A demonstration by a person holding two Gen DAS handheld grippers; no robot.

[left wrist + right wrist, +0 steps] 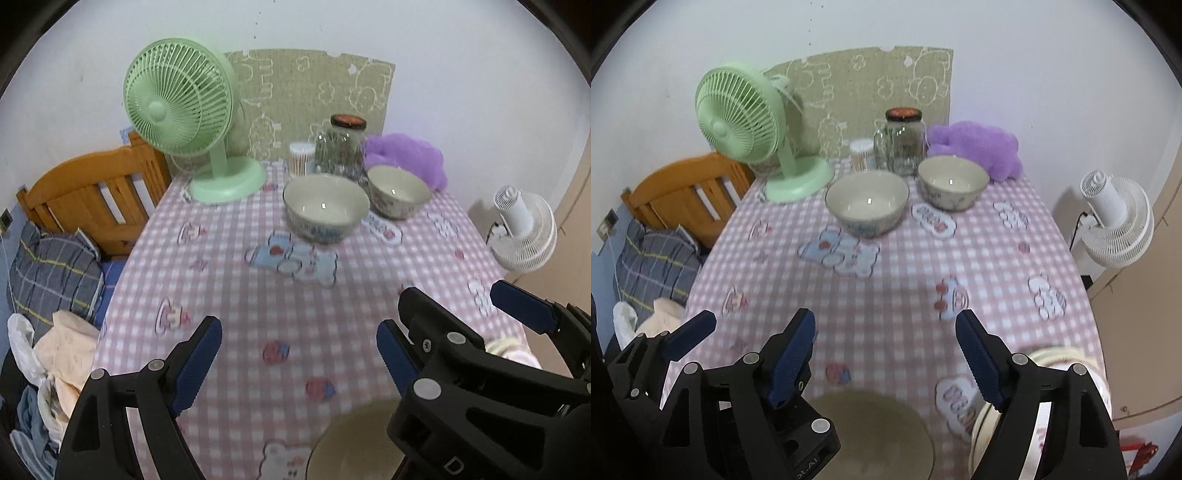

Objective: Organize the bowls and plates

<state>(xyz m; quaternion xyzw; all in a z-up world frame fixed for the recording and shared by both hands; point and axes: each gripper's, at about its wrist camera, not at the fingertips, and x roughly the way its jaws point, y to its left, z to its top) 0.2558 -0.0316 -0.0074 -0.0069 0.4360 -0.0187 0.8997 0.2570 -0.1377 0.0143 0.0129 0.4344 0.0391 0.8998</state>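
- My left gripper (pixel 299 354) hangs above the near half of the table (pixel 236 280), jaws spread wide, nothing between the blue pads
- My right gripper (pixel 885 354) sits just beside it on the right, jaws likewise wide and holding nothing; its dark frame also shows at the right edge of the left wrist view
- Table is covered with a pink checked cloth printed with cartoon figures
- Two cream bowls stand upright at the far end: the larger bowl (pixel 325 207) nearer me and left, the smaller bowl (pixel 398 192) just behind and right of it; whether their rims touch, I cannot tell
- A tan plate (pixel 875 432) lies flat at the near edge, below and between my right fingers, blurred
- A second pale dish (pixel 1052 356) at the near right corner is mostly hidden behind my right finger; shape unclear
- Behind the bowls: glass jar (pixel 341 147) with dark lid, a small container of cotton swabs (pixel 301 158) to its left, a purple plush toy (pixel 406 157) to its right
- Green desk fan (pixel 184 122) stands at the far left corner of the table
- White fan (pixel 1115 225) stands off the table to the right
- Wooden headboard (pixel 92 195) and plaid bedding (pixel 55 269) lie to the left of the table
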